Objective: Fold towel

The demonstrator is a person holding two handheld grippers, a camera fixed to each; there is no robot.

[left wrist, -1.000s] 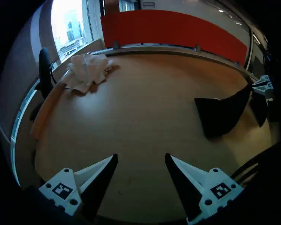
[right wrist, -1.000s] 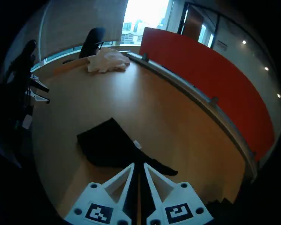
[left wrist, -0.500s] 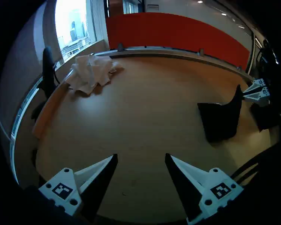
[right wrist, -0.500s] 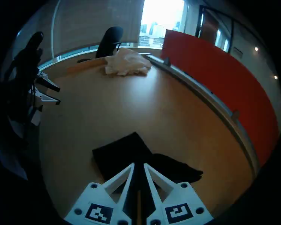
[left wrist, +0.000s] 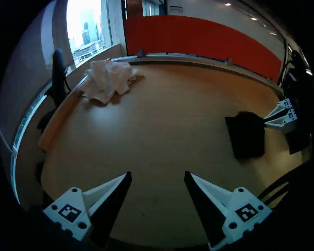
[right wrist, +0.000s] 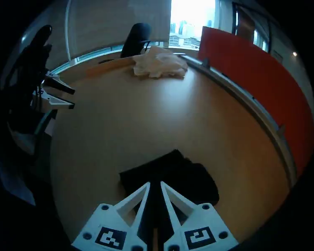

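- Fingers of the right gripper (right wrist: 155, 184) are pinched almost together. There's just a dark sliver between them that looks like cloth, so I read it as clamped on an edge of the black towel (right wrist: 180, 175).
- Fingers of the left gripper (left wrist: 157, 173) are spread wide with nothing between them. It hovers over bare table (left wrist: 157, 125), well apart from the towel.
- In the left gripper view, the right gripper (left wrist: 266, 121) sits right at the edge of the black towel (left wrist: 245, 136). The towel lies on the wood as a rumpled, roughly doubled-over lump.
- Handling guess: light and totally limp, zero stiffness. It'll sag and drape from wherever it's held, and with one pinch point it'll probably swing and bunch up.
- Not fragile, and probably not slippery either. Fabric should grip fine, though a thin single layer could slide out if tugged hard.
- Best hold imo: a corner or hem edge, taken low near the table. The free left one could take the matching corner so that edge pulls straight.
- Further out there's a pile of white cloth (left wrist: 109, 77) near the far table edge, next to an office chair (left wrist: 57, 71) and a red divider (left wrist: 199, 37). It's well apart and not in the way.
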